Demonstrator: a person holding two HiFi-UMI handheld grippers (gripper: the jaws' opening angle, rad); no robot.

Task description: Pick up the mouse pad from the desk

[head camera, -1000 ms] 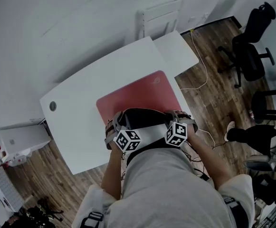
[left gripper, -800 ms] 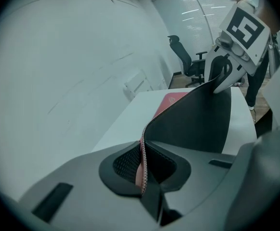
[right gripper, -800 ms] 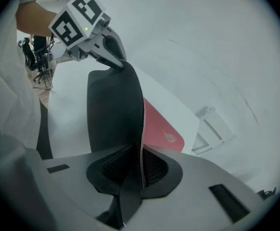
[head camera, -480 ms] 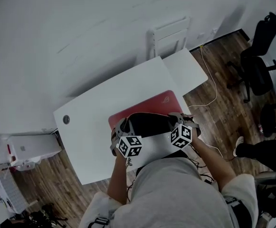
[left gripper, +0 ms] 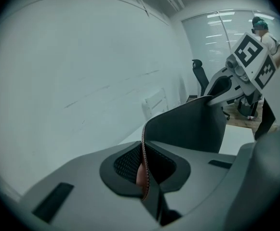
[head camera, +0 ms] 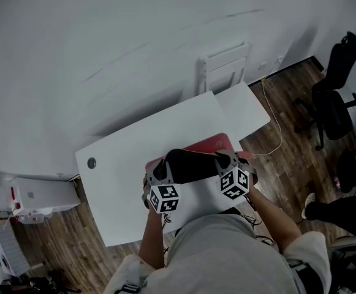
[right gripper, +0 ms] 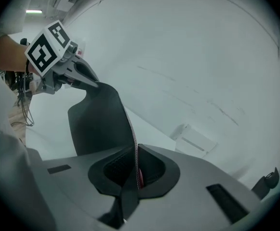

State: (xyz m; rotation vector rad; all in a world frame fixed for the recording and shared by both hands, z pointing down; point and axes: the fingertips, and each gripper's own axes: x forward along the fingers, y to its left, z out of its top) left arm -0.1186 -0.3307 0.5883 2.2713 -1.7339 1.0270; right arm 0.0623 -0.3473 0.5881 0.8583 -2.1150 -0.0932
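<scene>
**A:** Where's the mouse pad?

**B:** The mouse pad (head camera: 193, 164) is held up at the near side of the bench (head camera: 128, 164), right in front of the person. Its near edge is raised, so the black underside faces the head view. A strip of the red top shows along the far edge, low by the bench. I can't tell whether that edge touches.

**A:** Left gripper?

**B:** The left gripper (head camera: 159, 171) is pinching the pad's left corner. In its own view the jaws are pressed together on the stitched edge. The sheet curves up and away toward the other side.

**A:** Right one?

**B:** The right gripper (head camera: 228, 162) is on the right corner. Its jaws are closing with the pad's edge between them, and the pads are already pressing on it. The sheet bows between the two grips.

**A:** Pointing?

**B:** Both point forward and down, marker cubes toward the person.

**A:** Anything else on the bench?

**B:** A round cable hole (head camera: 91, 162) near its left end, well apart from the pad.

**A:** Surroundings?

**B:** There's a wood floor (head camera: 288, 158) to the right with a pale cable (head camera: 278, 125) trailing across it. A black office chair (head camera: 332, 97) stands further right.
</scene>
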